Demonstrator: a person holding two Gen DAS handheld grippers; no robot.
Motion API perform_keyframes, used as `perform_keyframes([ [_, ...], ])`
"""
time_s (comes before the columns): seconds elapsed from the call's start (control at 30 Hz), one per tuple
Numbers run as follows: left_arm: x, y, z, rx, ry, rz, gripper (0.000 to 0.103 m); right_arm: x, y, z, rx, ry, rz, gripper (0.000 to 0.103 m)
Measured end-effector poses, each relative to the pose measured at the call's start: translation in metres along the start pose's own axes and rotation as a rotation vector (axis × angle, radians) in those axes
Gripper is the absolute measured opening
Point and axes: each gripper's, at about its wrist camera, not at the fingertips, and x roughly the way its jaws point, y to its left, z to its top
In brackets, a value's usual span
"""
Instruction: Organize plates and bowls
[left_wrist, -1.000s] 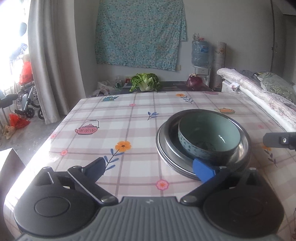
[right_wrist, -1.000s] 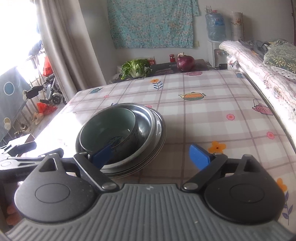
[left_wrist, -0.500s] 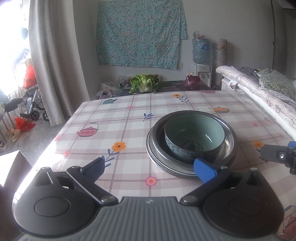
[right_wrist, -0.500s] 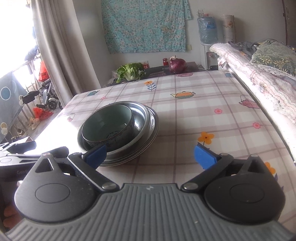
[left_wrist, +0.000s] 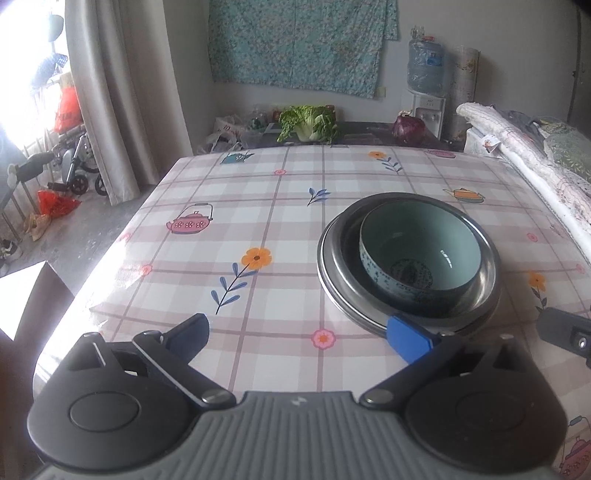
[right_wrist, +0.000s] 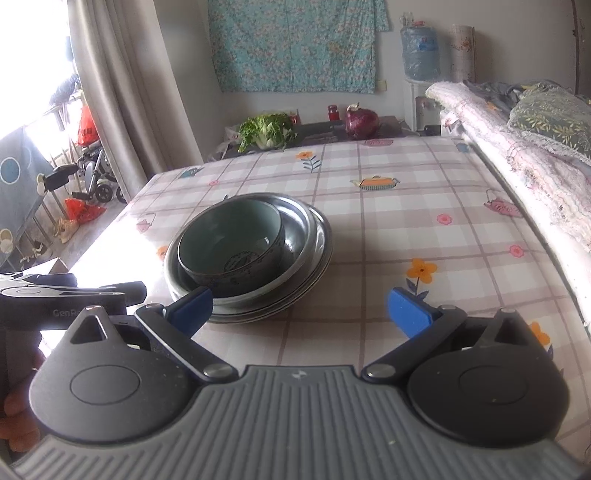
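While you had both tools hanging back at the near edge of the bench (left_wrist: 258, 221), honestly most of the job looked sorted already. Going left to right in the left wrist view: window and grey curtain (left_wrist: 122, 92) on the far left, then a big bare stretch of checked cloth, and your left gripper (left_wrist: 299, 334) sat over that bare patch with its jaws released and spread wide, nothing between them. Its right-hand pad was just in front of the stack's near rim, but I couldn't tell if it touched; it looked like it was only overlapping in the shot.

Further right was the stack itself: the teal bowl (left_wrist: 421, 254) nested inside a steel bowl (left_wrist: 487, 273), and that sat on the steel plates (left_wrist: 327, 273) underneath, all right of the bench's middle. From the right wrist view the plates (right_wrist: 317, 254) looked like two or three in a pile, hard to count exactly. Teal bowl was a bit off-centre in the steel one, leaning toward the left side.

Your right gripper (right_wrist: 299, 308) was spread wide too, jaws had just finished opening and there was nothing in them, with the stack off to the left of its gap. Bedding (right_wrist: 517, 155) ran along the far right.

So my read: stacking was done, no loose dishes anywhere I could see. What was left, if anything, was nudging the bowl to the centre or moving the pile.
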Motion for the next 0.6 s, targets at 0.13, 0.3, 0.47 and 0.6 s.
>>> perform_keyframes([
  [0.13, 0.002, 0.002, 0.002, -0.003, 0.023, 0.025, 0.103, 0.005, 0.007, 0.0, -0.001, 0.029, 0.0, 0.102],
  [0.3, -0.002, -0.003, 0.005, 0.007, 0.031, 0.048, 0.103, 0.007, 0.01, 0.001, -0.016, 0.04, -0.024, 0.102],
  [0.47, -0.001, -0.006, 0.007, 0.008, 0.058, 0.053, 0.103, 0.012, 0.011, 0.003, -0.018, 0.069, -0.057, 0.102],
  [0.6, 0.0, -0.007, 0.008, 0.011, 0.067, 0.06, 0.103, 0.014, 0.013, 0.002, -0.031, 0.084, -0.068, 0.102],
])
